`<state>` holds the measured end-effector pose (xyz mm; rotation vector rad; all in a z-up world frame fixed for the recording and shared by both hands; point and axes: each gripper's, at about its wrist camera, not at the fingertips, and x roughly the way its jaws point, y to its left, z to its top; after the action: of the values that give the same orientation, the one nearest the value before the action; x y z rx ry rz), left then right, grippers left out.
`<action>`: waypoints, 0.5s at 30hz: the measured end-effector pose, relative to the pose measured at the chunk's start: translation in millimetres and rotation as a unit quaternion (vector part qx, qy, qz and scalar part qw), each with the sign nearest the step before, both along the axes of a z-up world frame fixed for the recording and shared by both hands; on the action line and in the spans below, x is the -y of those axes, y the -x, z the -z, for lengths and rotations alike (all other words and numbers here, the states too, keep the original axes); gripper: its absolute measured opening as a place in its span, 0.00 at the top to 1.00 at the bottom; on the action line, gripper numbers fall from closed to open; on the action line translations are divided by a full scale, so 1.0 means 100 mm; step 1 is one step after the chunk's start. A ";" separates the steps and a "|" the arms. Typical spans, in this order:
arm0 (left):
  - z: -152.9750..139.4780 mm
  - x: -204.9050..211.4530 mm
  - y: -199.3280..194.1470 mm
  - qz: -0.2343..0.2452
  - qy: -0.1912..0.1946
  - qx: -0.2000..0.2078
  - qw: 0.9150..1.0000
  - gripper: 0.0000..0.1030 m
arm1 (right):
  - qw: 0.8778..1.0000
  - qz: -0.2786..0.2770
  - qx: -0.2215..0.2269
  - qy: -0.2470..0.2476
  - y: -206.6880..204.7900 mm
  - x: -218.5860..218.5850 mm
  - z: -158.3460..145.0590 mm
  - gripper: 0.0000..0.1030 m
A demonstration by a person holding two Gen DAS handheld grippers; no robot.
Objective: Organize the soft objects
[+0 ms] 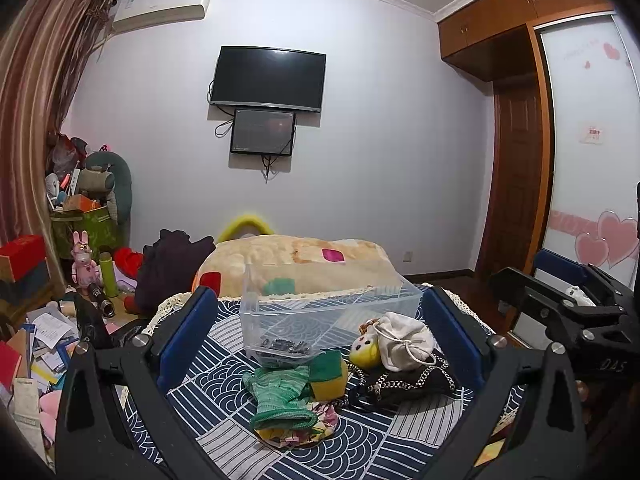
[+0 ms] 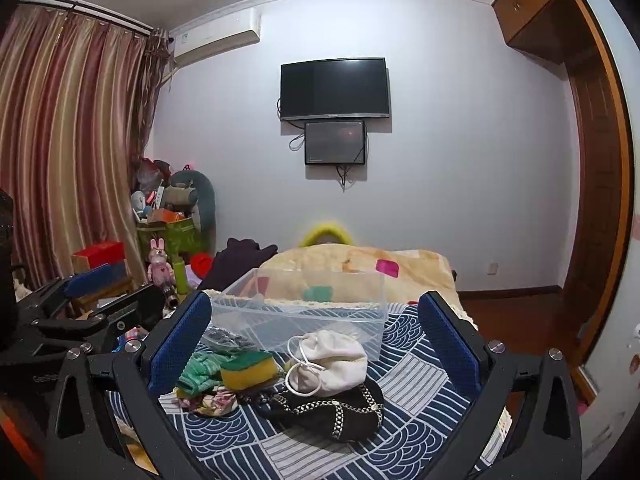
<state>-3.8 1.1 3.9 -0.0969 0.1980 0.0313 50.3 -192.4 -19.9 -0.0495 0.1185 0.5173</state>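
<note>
Between the spread left gripper (image 1: pixel 320 332) fingers, green glove (image 1: pixel 280 396), ungrasped

Yellow doll (image 1: pixel 365 350) half hidden behind white pouch (image 1: pixel 404 342), dark bin contents (image 1: pixel 286 347) indistinct

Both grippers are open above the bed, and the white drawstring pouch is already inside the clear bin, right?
Not quite. The white drawstring pouch lies outside the clear bin, in front of it on the black chained bag, as the right wrist view shows. Left gripper and right gripper are both open.
</note>
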 end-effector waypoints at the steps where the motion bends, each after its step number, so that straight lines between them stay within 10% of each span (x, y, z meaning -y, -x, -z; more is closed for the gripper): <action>1: 0.00 0.00 0.01 0.000 0.000 0.000 1.000 0.00 | 1.000 0.000 0.000 0.000 0.00 0.00 0.00 0.00; 15: 0.02 0.00 0.01 0.000 0.002 0.001 1.000 0.00 | 1.000 -0.001 0.002 -0.002 0.02 0.00 0.00 0.00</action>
<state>-4.5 0.8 1.8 -0.1016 0.1956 0.0313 48.8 -192.8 -19.7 -0.0471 0.1131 0.5185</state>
